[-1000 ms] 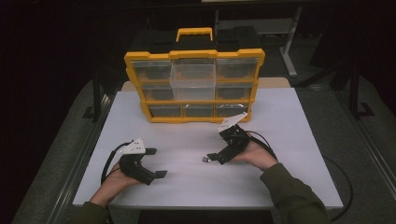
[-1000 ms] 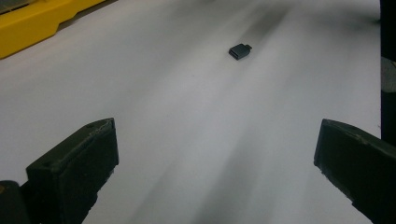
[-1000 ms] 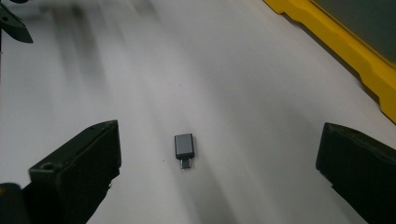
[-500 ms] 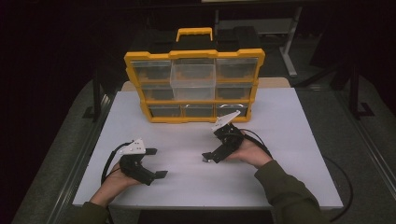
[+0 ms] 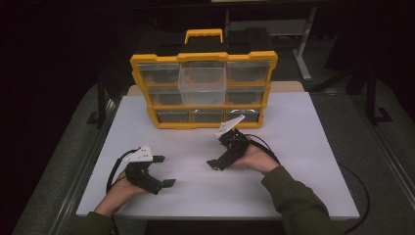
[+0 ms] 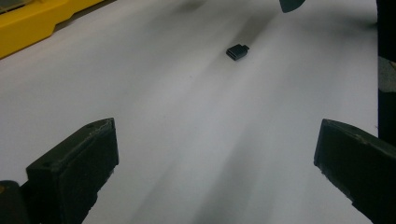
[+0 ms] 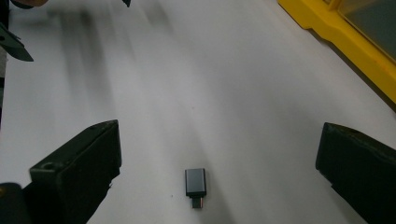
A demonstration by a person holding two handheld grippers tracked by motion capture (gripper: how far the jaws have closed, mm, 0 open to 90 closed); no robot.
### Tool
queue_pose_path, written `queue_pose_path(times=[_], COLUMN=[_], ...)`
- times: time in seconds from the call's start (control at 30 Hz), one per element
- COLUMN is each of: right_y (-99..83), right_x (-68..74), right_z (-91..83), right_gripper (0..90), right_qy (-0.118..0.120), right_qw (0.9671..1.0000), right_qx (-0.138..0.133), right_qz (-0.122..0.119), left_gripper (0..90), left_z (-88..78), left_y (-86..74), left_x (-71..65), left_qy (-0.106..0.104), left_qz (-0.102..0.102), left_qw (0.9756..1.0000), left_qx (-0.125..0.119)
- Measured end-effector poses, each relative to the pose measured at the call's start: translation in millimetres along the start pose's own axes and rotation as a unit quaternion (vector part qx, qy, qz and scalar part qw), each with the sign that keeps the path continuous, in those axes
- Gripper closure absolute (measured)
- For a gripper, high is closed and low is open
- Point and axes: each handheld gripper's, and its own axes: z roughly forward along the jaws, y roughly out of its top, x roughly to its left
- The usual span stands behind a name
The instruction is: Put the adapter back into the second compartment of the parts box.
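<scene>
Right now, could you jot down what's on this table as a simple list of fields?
Surface: white table
Storage: yellow drawer organizer, standing at the far side, middle drawer pulled out
Small part: dark adapter, lying flat on the table
Right gripper: fingers open, the adapter between them, not gripped
Left gripper: fingers open, holding nothing, pointed toward the adapter

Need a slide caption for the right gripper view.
Right gripper, jaws open, poised over a small dark grey USB adapter on the white table, beside the yellow organiser's base.
</scene>
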Motion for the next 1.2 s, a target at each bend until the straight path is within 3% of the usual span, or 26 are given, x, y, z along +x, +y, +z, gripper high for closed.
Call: queue_pose_path(times=[0.6, 1.2], right_y=[3.3, -0.7], right_x=[3.9, 8.2], right_z=[8.2, 12.7], right_gripper=[5.5, 33.6], right_qy=[0.011, 0.02], right_qw=[0.9997, 0.9984], right_qx=[0.017, 0.046], right_qz=[-0.012, -0.024], left_gripper=[0.0, 0.0], left_z=[0.0, -0.4], left_y=[0.4, 0.3], left_x=[0.0, 0.3], left_qy=[0.001, 0.001], left_qz=[0.001, 0.001], left_qw=[1.0, 1.0], left_qx=[-0.001, -0.002])
